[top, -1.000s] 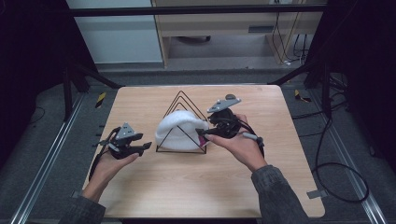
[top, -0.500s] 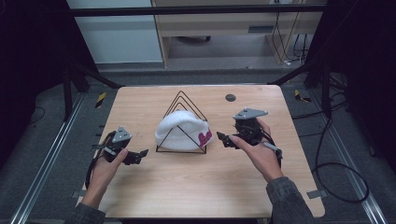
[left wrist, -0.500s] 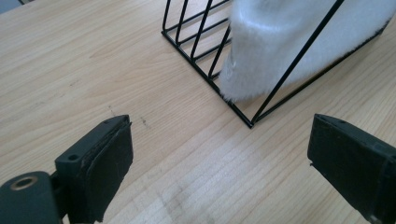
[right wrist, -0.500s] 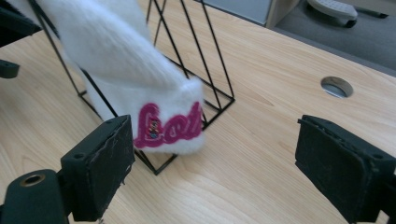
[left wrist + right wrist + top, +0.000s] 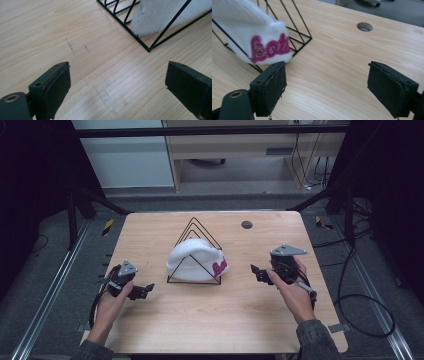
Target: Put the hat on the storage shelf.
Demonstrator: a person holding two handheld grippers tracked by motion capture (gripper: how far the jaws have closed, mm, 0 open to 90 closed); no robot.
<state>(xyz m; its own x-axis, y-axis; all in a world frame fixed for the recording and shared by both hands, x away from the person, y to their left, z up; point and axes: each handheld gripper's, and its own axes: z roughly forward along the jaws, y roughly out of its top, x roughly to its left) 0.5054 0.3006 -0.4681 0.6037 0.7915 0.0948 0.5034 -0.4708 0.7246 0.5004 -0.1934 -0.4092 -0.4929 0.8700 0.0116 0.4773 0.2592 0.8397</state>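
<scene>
A white knit hat [image 5: 195,257] with pink lettering hangs over a black wire triangle rack [image 5: 197,225] at the table's middle. My left gripper [image 5: 142,290] rests low on the wood left of the rack. It is open, its jaws have just been opening, and bare table lies between them [image 5: 117,72]. The hat's edge [image 5: 160,15] and the rack's corner [image 5: 149,50] lie ahead of it. My right gripper [image 5: 257,272] sits right of the hat, apart from it and open. Its jaws spread wide, then eased in slightly, with nothing between them [image 5: 327,67]. The hat's lettering [image 5: 269,48] is just beyond its left pad.
The wooden table [image 5: 210,320] has a round cable hole [image 5: 246,224] at the back right, also ahead of the right gripper [image 5: 364,26]. Dark frame posts and cables surround the table. Bare wood lies in front of the rack.
The right gripper has left the hat's right side and drawn back to the right and nearer, jaws wider. The left hand sank slightly and its jaws opened. The hat stays on the rack.
</scene>
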